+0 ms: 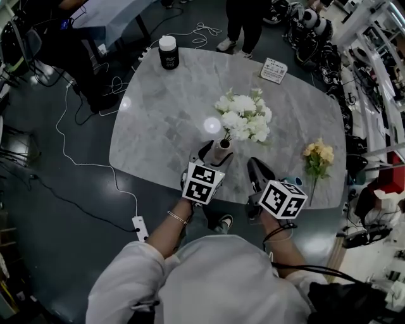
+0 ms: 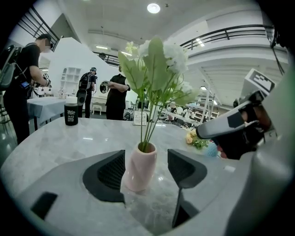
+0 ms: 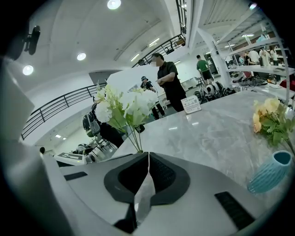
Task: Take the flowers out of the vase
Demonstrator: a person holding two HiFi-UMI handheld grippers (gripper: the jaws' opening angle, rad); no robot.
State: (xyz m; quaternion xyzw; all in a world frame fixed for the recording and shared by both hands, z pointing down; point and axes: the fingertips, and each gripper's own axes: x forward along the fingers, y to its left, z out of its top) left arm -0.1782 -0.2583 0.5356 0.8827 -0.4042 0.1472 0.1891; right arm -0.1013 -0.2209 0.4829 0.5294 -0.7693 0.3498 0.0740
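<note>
Vase (image 2: 139, 171) stood at the near edge of the table (image 1: 158, 114), between the wide-apart fingers of the left gripper (image 2: 146, 160), unclamped. The white flowers (image 1: 243, 118) stood in it. The right gripper (image 3: 146, 159) had its fingers together, empty. Risk: pulling the stems from an unclamped vase would likely lift or tip it. An off-centre squeeze could topple it.

Looked like a big open lab hall, probably robotics: dark floor (image 1: 38, 209) with loose cables (image 1: 88, 165) and a power strip (image 1: 140, 228), racked equipment (image 1: 373, 44), mezzanine railing (image 2: 230, 31), ceiling spotlights (image 2: 153, 8), people (image 3: 168, 85) standing around.
</note>
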